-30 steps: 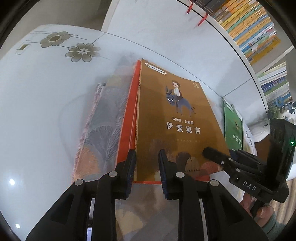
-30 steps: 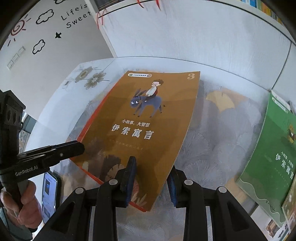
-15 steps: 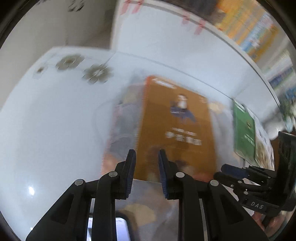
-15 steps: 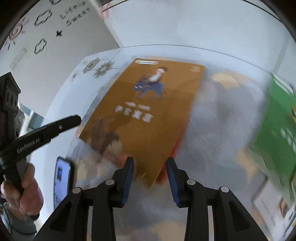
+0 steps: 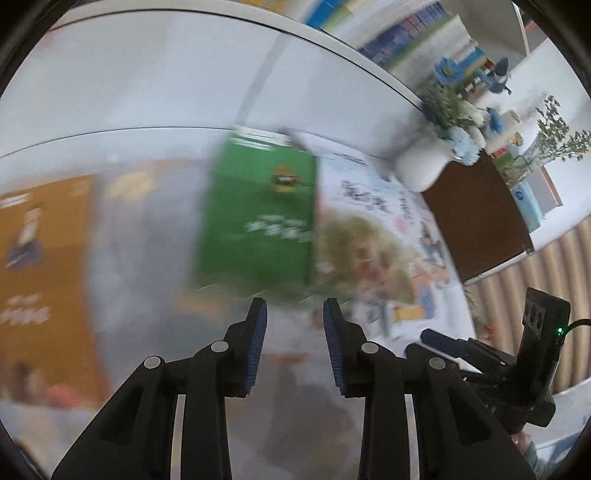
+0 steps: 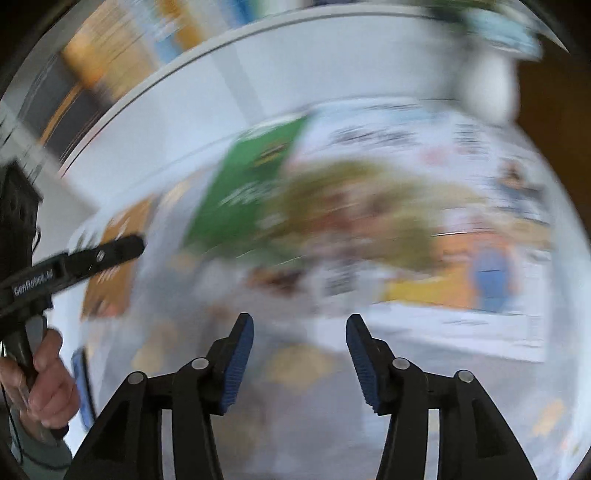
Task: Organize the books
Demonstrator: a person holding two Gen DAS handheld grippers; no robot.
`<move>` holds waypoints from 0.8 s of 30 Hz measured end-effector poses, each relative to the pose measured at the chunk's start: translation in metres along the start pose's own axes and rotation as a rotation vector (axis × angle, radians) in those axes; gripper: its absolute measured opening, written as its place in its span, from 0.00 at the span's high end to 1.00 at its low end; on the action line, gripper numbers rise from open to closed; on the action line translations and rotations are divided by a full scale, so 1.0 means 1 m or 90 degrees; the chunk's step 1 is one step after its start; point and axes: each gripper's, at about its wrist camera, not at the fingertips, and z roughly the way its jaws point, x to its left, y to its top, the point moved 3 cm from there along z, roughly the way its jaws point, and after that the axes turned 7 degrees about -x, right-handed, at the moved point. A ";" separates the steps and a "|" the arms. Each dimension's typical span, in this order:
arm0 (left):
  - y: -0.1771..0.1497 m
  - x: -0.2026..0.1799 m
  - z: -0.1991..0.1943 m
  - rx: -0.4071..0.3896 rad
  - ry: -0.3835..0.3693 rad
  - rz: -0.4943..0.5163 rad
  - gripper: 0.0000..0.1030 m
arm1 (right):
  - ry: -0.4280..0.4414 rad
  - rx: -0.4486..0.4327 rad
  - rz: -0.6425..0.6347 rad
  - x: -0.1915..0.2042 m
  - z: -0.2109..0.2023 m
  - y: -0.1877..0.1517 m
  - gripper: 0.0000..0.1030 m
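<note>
Both views are motion-blurred. A green book [image 5: 264, 214] lies flat on the table, with a larger white picture book [image 5: 380, 236] beside it on the right. The orange-brown book [image 5: 40, 266] lies flat at the far left. My left gripper [image 5: 294, 314] is open and empty, just short of the green book's near edge. My right gripper [image 6: 300, 325] is open and empty, in front of the picture book [image 6: 424, 221] and the green book [image 6: 255, 184]. The left gripper also shows at the left of the right wrist view [image 6: 122, 247].
A white vase with flowers [image 5: 436, 155] stands behind the picture book by a dark brown cabinet [image 5: 476, 218]. Shelves of books [image 5: 391, 33] run along the back. A phone [image 6: 83, 391] lies at the table's near left. The patterned mat [image 5: 147, 258] covers the table.
Both grippers have swung right, from the orange-brown book to the green and picture books. The right gripper has let go of the orange-brown book, which now lies flat, and its jaws have opened wider.
</note>
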 end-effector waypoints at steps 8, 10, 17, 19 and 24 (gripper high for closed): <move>0.022 -0.034 0.085 0.041 0.053 0.036 0.72 | -0.056 -0.039 0.101 -0.089 0.023 0.044 0.62; 0.027 -0.031 0.095 0.029 0.076 0.029 0.73 | -0.048 -0.037 0.107 -0.094 0.034 0.048 0.66; 0.029 -0.032 0.117 0.063 0.000 -0.030 0.73 | -0.034 -0.038 0.059 -0.083 0.066 0.057 0.67; 0.026 -0.033 0.115 0.072 -0.038 -0.059 0.73 | -0.042 -0.032 0.033 -0.078 0.068 0.059 0.65; 0.004 -0.047 0.081 0.065 -0.049 -0.044 0.73 | -0.034 -0.007 -0.005 -0.071 0.056 0.043 0.65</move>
